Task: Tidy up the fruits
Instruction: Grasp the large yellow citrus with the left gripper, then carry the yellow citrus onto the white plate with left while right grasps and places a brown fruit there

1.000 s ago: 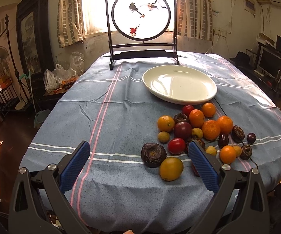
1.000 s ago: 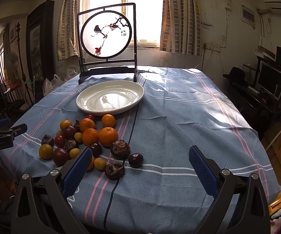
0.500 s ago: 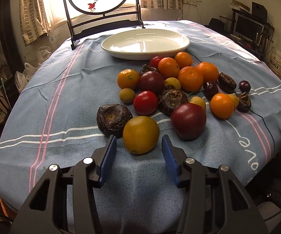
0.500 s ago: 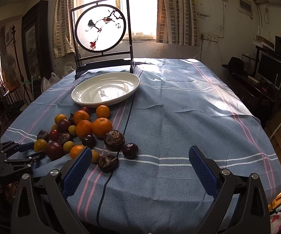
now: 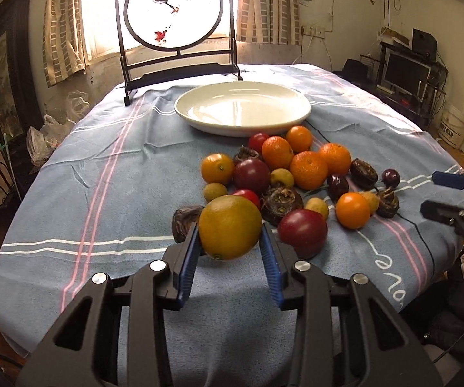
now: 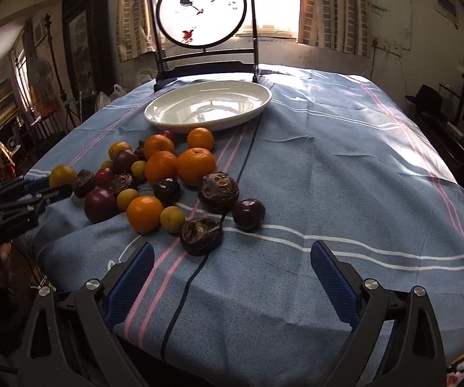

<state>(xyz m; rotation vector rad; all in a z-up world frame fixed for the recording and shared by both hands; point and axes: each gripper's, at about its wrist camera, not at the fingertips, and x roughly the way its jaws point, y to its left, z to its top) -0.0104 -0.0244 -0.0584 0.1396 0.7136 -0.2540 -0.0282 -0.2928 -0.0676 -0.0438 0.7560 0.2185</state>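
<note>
A pile of oranges, red and purple fruits and dark wrinkled ones lies on the blue striped cloth in front of a white plate [image 5: 241,129]. My left gripper [image 5: 229,235] is closing, and its blue pads touch both sides of a large yellow-orange fruit [image 5: 230,222] at the pile's near left edge. The right wrist view shows that gripper [image 6: 49,193] at the far left with the fruit [image 6: 62,175]. My right gripper [image 6: 231,251] is closing too, with nothing between its fingers. It hovers just short of a wrinkled dark fruit [image 6: 201,236]; a purple plum [image 6: 248,213] sits beyond.
A round painted screen on a black stand [image 5: 177,16] rises behind the plate [image 6: 206,122]. The cloth drops over the table's near edge just below both grippers. Plastic bags [image 5: 43,135] sit off the table's left; a monitor [image 5: 406,71] stands to the right.
The left gripper came down and forward, and its jaws narrowed from wide apart until they met the yellow-orange fruit. The right gripper sank toward the pile's near side, with its jaws slightly narrower.
</note>
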